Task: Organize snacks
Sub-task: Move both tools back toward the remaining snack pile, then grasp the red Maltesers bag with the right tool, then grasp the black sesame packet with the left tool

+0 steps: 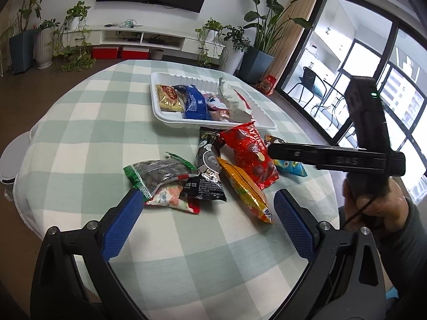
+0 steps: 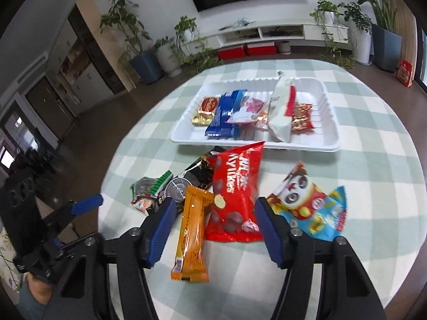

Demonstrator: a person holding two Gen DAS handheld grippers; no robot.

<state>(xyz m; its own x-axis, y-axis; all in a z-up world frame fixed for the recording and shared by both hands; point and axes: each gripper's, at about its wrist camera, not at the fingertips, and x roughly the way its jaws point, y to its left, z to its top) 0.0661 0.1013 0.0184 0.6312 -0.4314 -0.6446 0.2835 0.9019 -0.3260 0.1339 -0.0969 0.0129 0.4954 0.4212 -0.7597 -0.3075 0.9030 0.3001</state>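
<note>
From the left wrist, the left tongs (image 1: 208, 221) stand wide apart, empty, before loose snacks (image 1: 213, 176) on the table (image 1: 80, 138).

From the right wrist, the right tongs (image 2: 213, 229) gape around the red bag (image 2: 234, 192) and orange packet (image 2: 193, 229), gripping neither; closing could catch both, short of the tray (image 2: 328, 133).

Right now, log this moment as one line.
task: organize snacks | left tool: open, empty | right tool: open over red Mylikes bag | white tray: partly filled
</note>
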